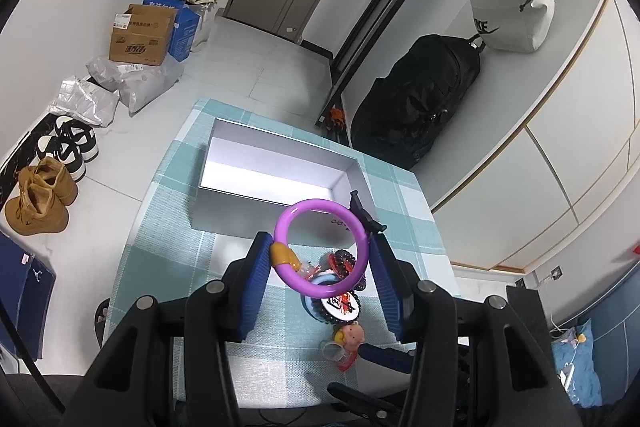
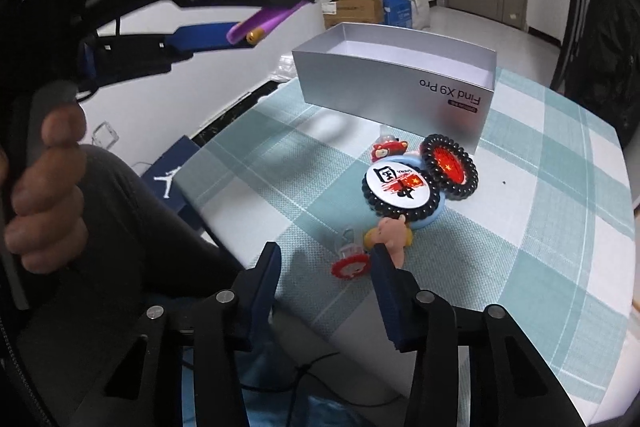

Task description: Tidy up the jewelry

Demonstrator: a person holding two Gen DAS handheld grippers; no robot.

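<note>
Step in hand: left gripper (image 1: 320,251) carries the purple bangle (image 1: 322,247) above the table (image 1: 168,227), short of the open box (image 1: 276,167).
Left jaws: partly open, closed on the bangle's sides.
Right jaws: right gripper (image 2: 326,259) half open, nothing clearly gripped; tips at the pink charm (image 2: 390,233).
Next move: likely bangle over box, then release.
Hard to tell: whether the right tip touches the charm.
</note>
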